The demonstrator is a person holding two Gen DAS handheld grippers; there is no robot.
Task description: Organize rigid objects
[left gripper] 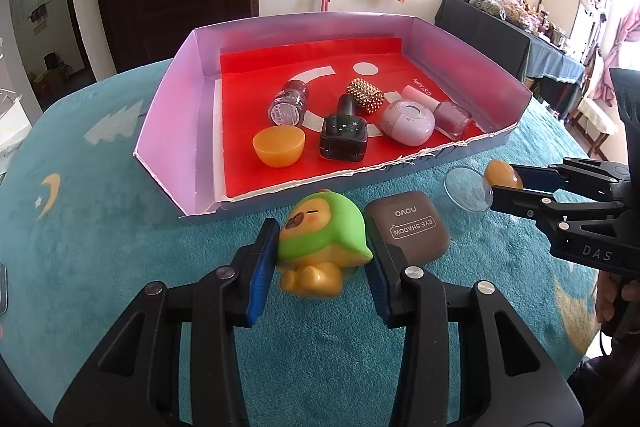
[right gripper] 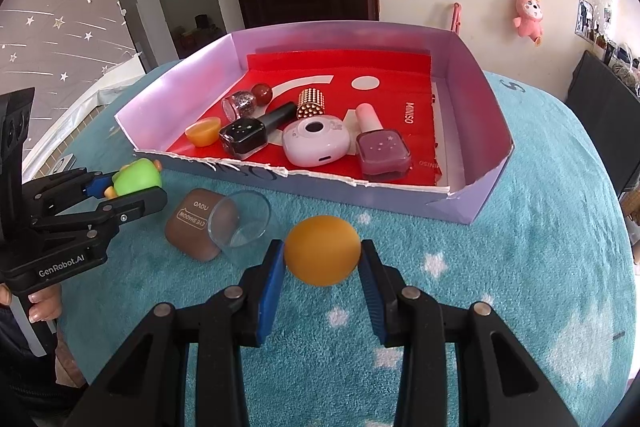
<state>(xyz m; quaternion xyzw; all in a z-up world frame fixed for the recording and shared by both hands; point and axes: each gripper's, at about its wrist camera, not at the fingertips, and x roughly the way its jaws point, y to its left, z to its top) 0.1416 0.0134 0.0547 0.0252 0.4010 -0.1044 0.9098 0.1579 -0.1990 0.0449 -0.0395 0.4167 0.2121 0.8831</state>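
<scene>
The left gripper [left gripper: 322,263] angles downward and pinches a green-hooded toy figure [left gripper: 320,239] between its blue pads, just short of the box's [left gripper: 160,99] torn front edge. The right gripper [right gripper: 322,267] angles down likewise and pinches an orange half-shell [right gripper: 322,249] before the same edge. Between them, on the teal cloth [right gripper: 520,267], lie a brown eyeshadow case [right gripper: 192,227] and a clear cup [right gripper: 240,223], touching. Inside the box, bottles cluster near the front; its rear floor lies open.

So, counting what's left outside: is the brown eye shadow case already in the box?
No, the eye shadow case lies on the teal cloth outside the box.
</scene>
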